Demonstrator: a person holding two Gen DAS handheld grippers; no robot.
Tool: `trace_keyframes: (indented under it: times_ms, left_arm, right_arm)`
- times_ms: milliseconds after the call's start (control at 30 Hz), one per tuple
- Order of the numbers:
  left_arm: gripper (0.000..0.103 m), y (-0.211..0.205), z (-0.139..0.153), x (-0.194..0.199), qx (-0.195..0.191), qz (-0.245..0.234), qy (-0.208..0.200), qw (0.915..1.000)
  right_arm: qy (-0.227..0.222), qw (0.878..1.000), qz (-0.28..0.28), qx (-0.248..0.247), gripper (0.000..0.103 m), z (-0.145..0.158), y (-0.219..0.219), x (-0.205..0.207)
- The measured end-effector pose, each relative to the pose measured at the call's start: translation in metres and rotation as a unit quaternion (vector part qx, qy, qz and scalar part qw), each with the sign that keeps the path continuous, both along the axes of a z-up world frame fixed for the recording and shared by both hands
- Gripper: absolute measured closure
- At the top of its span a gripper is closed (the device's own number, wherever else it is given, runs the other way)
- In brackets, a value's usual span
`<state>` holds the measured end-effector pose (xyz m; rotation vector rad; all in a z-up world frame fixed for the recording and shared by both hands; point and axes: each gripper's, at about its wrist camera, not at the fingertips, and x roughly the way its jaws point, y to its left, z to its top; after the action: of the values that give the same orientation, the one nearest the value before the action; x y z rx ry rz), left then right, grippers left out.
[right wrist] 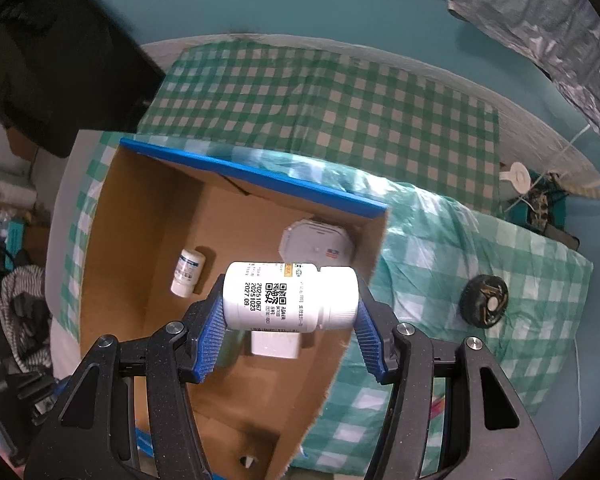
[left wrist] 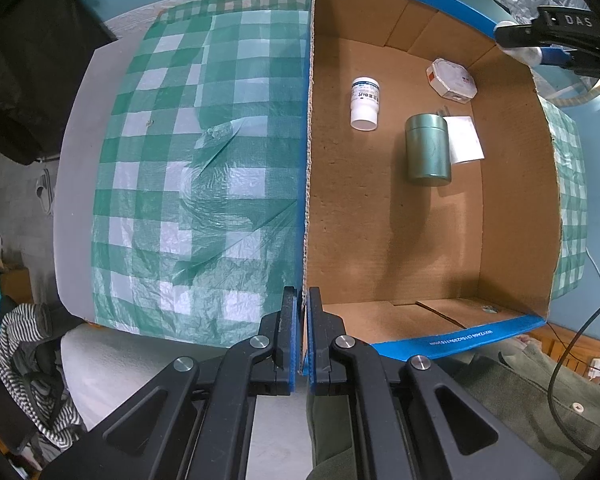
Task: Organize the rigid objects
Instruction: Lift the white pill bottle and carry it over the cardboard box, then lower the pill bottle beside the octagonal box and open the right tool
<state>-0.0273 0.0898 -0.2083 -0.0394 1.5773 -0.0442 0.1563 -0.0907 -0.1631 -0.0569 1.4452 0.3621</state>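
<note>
While the left gripper [left wrist: 302, 328] was pinched shut on the near wall of the cardboard box [left wrist: 512, 184], its blue pads were seen pressed on either side of the blue-edged rim. The box stood open-topped on a green-and-white checked cloth [left wrist: 172, 168] spread over a pale surface [left wrist: 74, 184].

Inside the box, four things were noted on the floor: a small white bottle [left wrist: 365, 104] lying on its side, a green metal canister [left wrist: 427, 150] also on its side, a white card [left wrist: 466, 140] just beside and partly under the canister, and an octagonal white box [left wrist: 452, 80] near the far corner.

The right gripper [right wrist: 290, 316] was held partly open around a larger white bottle [right wrist: 290, 298], clamped lengthwise between the blue ribbed pads, cap toward the right pad, its printed label and code facing the camera. This bottle was seen above the box's right wall, over the interior edge, clear of the contents below.

On the cloth outside the box, to the right, a round black object [right wrist: 485, 306] with a pale centre was recorded, well apart from the box. A sleeve of olive cloth [left wrist: 500, 392] was noted beneath the left gripper.
</note>
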Motion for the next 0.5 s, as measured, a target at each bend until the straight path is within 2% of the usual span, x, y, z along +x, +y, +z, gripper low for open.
trace_keyframes:
  times_ms: [200,500]
  left_arm:
    - [0.099,0.0,0.001,0.0,0.0,0.0,-0.001,1.0]
    - [0.099,0.001,0.001,-0.002,0.0,-0.001,-0.002,1.0]
  right_arm:
    - [0.004,1.0,0.02,0.003,0.045,-0.007,0.012,-0.001]
    - [0.014,1.0,0.017,0.011,0.045,-0.014,0.01,-0.002]
